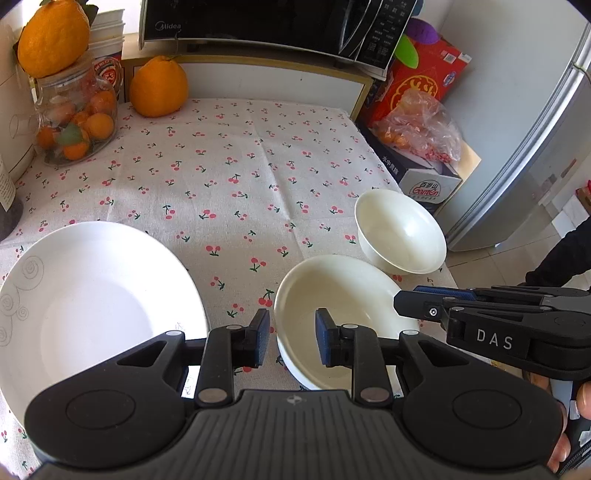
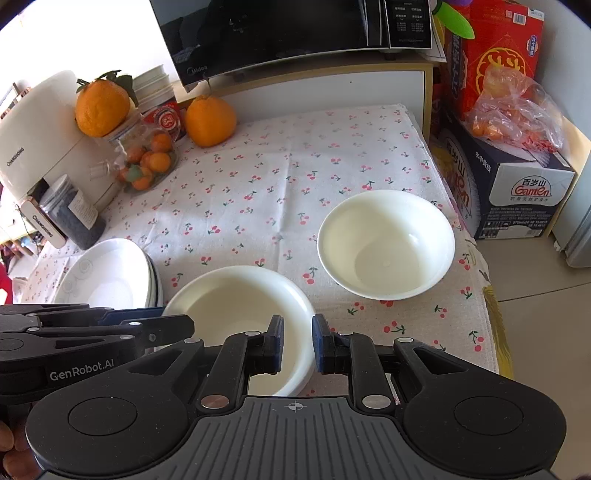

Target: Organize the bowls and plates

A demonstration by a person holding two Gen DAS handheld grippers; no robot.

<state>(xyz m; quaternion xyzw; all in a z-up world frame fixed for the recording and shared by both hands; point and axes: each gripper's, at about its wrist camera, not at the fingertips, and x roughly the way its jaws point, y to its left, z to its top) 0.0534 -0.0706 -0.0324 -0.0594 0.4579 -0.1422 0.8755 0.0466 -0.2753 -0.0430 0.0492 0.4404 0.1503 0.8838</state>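
On a cherry-print tablecloth (image 2: 295, 166), two empty cream bowls (image 2: 236, 325) (image 2: 386, 243) are sitting beside stacked white plates (image 2: 107, 277) — a microwave (image 2: 295, 33) is standing behind. Left gripper (image 1: 291, 339) is straddling the near bowl's rim, jaws slightly spread; right gripper (image 2: 298, 343) — nearly pressed together, pinching nothing.

Near bowl's (image 2: 236, 314) front rim behind the right claw (image 2: 298, 345).

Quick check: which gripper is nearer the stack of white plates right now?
Left. The left gripper sits just right of the plate stack, over the near bowl's rim. The right gripper is at that bowl's far side.
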